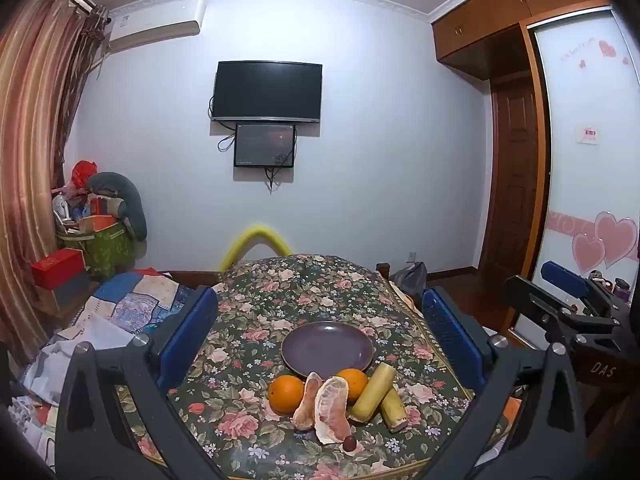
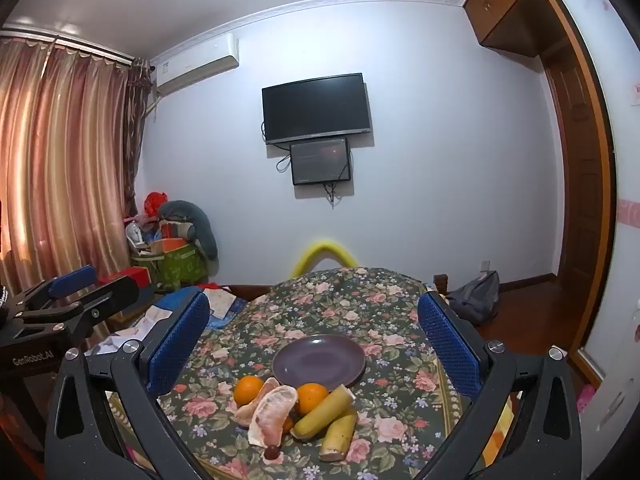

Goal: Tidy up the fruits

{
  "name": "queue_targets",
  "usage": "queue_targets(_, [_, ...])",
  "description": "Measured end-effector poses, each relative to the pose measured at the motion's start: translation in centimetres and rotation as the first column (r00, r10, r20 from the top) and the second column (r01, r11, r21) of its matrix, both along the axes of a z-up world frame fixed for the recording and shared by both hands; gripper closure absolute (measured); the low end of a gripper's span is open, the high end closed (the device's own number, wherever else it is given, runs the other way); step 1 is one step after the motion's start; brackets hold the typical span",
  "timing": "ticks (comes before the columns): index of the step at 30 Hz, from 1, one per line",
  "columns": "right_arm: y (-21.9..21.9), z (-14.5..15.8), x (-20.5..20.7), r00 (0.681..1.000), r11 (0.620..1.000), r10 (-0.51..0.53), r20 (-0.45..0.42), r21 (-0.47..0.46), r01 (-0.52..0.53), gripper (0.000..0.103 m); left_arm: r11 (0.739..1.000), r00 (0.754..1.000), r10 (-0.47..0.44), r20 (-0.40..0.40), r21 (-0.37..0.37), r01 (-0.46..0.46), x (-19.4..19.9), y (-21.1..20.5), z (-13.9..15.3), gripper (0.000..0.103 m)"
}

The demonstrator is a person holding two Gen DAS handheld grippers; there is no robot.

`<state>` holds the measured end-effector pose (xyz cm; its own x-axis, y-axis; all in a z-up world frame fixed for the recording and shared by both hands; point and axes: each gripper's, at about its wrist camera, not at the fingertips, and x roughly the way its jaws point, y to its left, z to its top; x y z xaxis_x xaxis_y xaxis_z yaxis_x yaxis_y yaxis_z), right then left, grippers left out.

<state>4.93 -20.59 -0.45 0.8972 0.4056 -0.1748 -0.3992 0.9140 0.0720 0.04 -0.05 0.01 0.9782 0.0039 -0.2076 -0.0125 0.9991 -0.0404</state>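
Note:
An empty purple plate (image 1: 326,347) (image 2: 319,360) sits on the floral-covered table (image 1: 280,300). In front of it lie two oranges (image 1: 286,394) (image 2: 248,390), two peeled pomelo pieces (image 1: 332,410) (image 2: 272,412), two banana halves (image 1: 374,394) (image 2: 324,410) and a dark grape (image 1: 350,443) (image 2: 273,452). My left gripper (image 1: 320,336) is open and empty above the near table edge, behind the fruit. My right gripper (image 2: 314,340) is open and empty, likewise held back from the fruit. Each gripper shows at the edge of the other's view.
A bed with patchwork bedding (image 1: 132,300) lies left of the table. A yellow foam arch (image 1: 256,240) stands behind the table. Boxes and bags (image 1: 96,232) pile up by the curtain. A grey backpack (image 2: 476,296) lies on the wooden floor at right.

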Motion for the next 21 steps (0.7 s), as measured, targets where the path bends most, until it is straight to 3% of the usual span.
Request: queue_targets(21, [-0.05, -0.13, -0.13, 1.000, 1.000, 0.001, 0.004, 0.002, -0.001, 0.000, 1.000, 1.000, -0.007, 0.016, 0.007, 0.007, -0.12, -0.22, -0.11, 0.000])
